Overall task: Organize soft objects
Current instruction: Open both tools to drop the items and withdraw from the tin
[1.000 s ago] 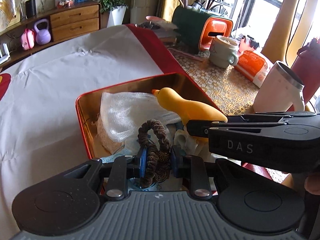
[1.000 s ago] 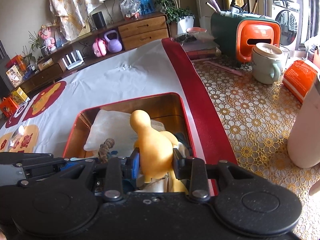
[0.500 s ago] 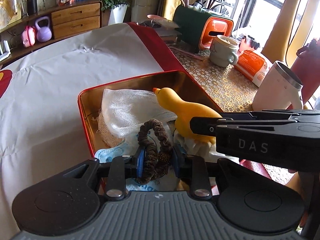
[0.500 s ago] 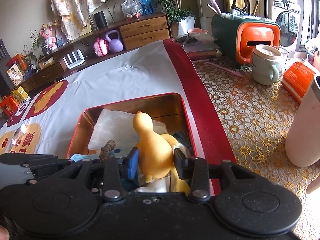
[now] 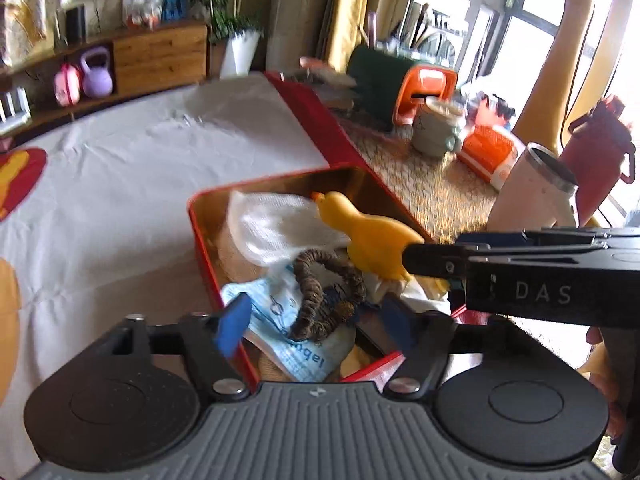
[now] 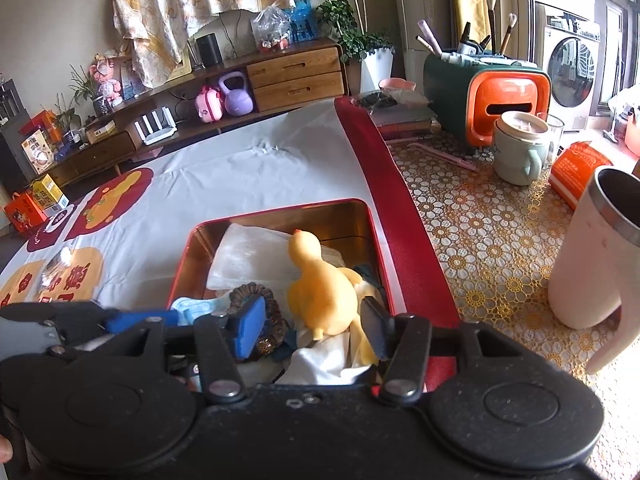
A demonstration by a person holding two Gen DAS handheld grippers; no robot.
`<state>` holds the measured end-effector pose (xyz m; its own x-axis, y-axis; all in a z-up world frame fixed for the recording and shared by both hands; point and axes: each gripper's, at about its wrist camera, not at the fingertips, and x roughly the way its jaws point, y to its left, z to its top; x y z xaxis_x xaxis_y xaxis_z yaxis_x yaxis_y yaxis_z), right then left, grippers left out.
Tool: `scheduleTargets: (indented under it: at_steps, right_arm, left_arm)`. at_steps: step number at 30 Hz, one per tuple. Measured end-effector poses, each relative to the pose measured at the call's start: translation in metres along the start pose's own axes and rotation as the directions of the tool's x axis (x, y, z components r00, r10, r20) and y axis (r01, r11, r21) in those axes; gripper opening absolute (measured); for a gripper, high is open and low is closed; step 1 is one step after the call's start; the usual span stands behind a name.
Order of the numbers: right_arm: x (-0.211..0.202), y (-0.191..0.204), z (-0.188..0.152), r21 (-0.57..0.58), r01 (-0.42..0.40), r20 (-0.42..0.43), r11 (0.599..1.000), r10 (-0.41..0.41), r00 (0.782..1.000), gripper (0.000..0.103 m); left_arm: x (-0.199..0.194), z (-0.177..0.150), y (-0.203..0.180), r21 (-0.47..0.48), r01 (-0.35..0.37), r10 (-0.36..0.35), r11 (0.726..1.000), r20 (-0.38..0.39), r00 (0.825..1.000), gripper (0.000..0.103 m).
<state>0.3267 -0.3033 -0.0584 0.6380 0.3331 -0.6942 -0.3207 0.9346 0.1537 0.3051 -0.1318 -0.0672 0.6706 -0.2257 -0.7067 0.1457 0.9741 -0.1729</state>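
A red tin (image 5: 200,220) (image 6: 182,256) with a gold inside holds soft things: a yellow rubber duck (image 5: 372,240) (image 6: 320,288), a brown scrunchie (image 5: 324,292) (image 6: 256,300), a white gauze cloth (image 5: 276,228) (image 6: 248,256) and a blue face mask (image 5: 288,332). My left gripper (image 5: 316,320) is open just above the scrunchie, which lies loose in the tin. My right gripper (image 6: 312,332) is open around the duck's rear, and the duck rests in the tin.
The tin sits on a white and red cloth (image 6: 256,168). To the right on a lace tablecloth stand a white tumbler (image 6: 588,260), a green mug (image 6: 520,148), an orange packet (image 6: 576,172) and a green and orange organiser (image 6: 488,96).
Both grippers were shut, the left on the scrunchie and the right on the duck. Both have opened and pulled back a little, leaving the scrunchie and duck lying in the tin.
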Motion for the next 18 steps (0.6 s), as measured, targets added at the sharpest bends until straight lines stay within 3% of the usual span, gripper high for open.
scheduleTargets:
  at_steps: [18]
  right_arm:
    - [-0.058, 0.043, -0.013, -0.074, -0.053, 0.063, 0.996, 0.057, 0.996, 0.076]
  left_arm:
    - [-0.088, -0.021, 0.036, -0.029, -0.03, 0.032, 0.999, 0.047, 0.998, 0.073]
